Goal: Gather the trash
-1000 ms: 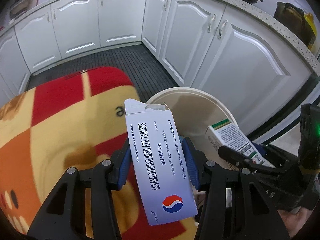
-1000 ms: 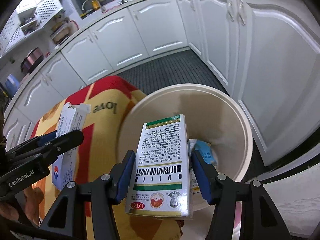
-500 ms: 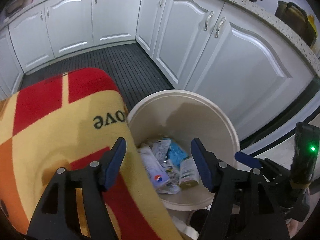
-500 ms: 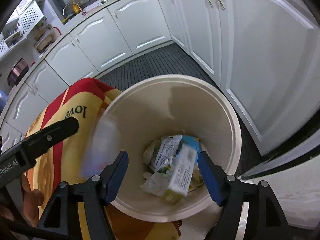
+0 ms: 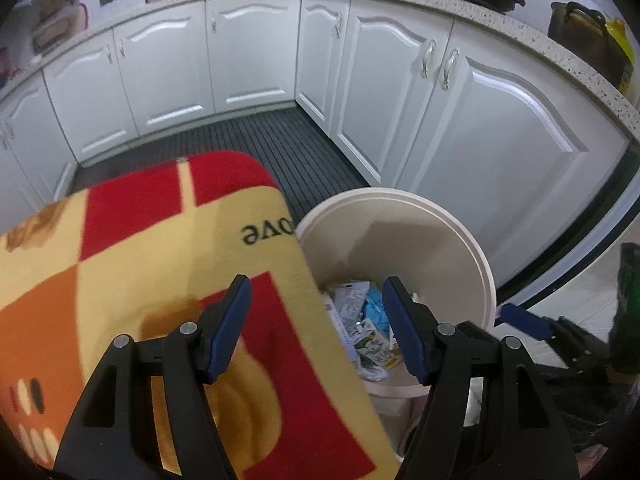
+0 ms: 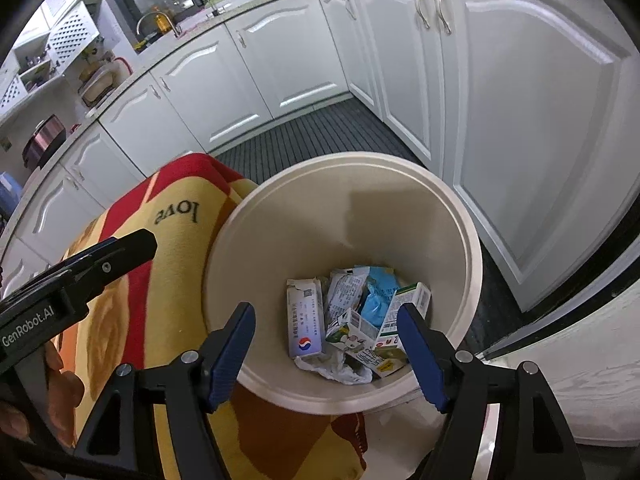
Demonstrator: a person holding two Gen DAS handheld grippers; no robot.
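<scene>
Both boxes now lie in the cream bin among the other wrappers, the white tablet box flat beside the green one. The left gripper and right gripper have just been opening, jaws apart and empty. I'd lift clear of the rim before swinging over the patterned cloth for more trash.

bin: round cream plastic trash bin, mouth open, no lid, free from above | floor of bin: heap of crumpled cartons & wrappers, room above heap | left of bin: red/yellow fleece blanket touching rim, blocks that side | right & behind bin: white cabinet doors near, narrow gap
</scene>
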